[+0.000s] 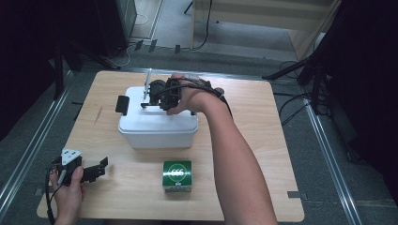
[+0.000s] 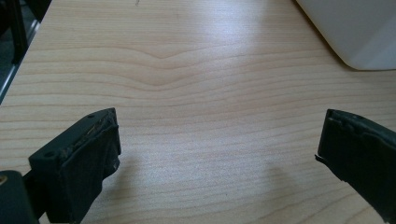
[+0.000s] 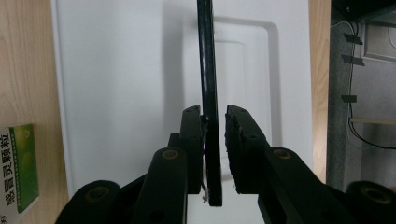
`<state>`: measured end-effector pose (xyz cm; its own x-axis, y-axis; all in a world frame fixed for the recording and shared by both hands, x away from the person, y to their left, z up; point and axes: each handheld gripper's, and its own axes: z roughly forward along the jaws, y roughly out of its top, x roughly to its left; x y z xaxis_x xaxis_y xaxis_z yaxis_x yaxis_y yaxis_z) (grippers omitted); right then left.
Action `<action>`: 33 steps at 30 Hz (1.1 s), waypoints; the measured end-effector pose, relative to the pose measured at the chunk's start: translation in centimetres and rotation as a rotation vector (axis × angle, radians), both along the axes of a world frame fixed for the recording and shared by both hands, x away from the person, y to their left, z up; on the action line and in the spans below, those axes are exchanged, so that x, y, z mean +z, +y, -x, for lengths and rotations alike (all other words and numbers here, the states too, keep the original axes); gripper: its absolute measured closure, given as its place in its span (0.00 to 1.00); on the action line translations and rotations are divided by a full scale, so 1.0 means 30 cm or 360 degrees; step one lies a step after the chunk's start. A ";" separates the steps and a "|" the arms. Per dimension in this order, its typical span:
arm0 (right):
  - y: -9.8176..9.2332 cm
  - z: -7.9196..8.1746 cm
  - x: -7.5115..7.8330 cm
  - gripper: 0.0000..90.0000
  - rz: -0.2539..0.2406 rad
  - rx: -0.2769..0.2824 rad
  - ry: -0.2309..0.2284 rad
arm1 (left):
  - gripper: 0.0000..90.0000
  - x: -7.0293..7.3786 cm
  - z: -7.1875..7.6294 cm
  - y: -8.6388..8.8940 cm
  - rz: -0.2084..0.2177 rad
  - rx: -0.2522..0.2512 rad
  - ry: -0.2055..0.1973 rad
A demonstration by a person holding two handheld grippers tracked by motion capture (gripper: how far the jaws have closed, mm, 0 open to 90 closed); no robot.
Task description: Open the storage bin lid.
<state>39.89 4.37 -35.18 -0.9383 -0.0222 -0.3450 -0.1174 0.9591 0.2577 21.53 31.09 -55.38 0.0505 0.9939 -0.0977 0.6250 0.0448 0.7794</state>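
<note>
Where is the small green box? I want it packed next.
In the high view, the small green box sits on the wooden table near its front edge, just before the white plastic container.

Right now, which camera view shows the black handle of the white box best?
The right gripper view: the black handle stands upright between the right gripper jaws, above the white box. In the high view the hand hides most of it. The left gripper view shows a box corner.

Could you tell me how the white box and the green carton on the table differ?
The white box is far bigger than the green carton. The white box is plain and has a thin black handle standing between the jaws of the right gripper; the green carton is printed and stands free, nearer the person. Both rest on the wooden table.
</note>
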 end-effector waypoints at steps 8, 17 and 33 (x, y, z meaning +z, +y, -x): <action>0.053 0.003 -0.013 0.94 0.0118 0.0055 -0.0066 | 0.00 0.000 -0.002 0.002 0.0008 0.0002 0.0003; 0.057 0.000 -0.007 0.95 0.0131 0.0052 -0.0076 | 0.00 0.000 -0.005 0.006 0.0016 0.0003 0.0008; 0.021 0.008 0.077 0.95 0.0057 0.0063 -0.0114 | 0.00 0.000 -0.006 0.004 0.0004 0.0000 0.0008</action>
<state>39.66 5.00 -32.87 -0.9095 -0.0722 -0.4093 -0.1722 0.9618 0.2129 21.70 31.23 -55.38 0.0503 0.9937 -0.1002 0.6288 0.0465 0.7762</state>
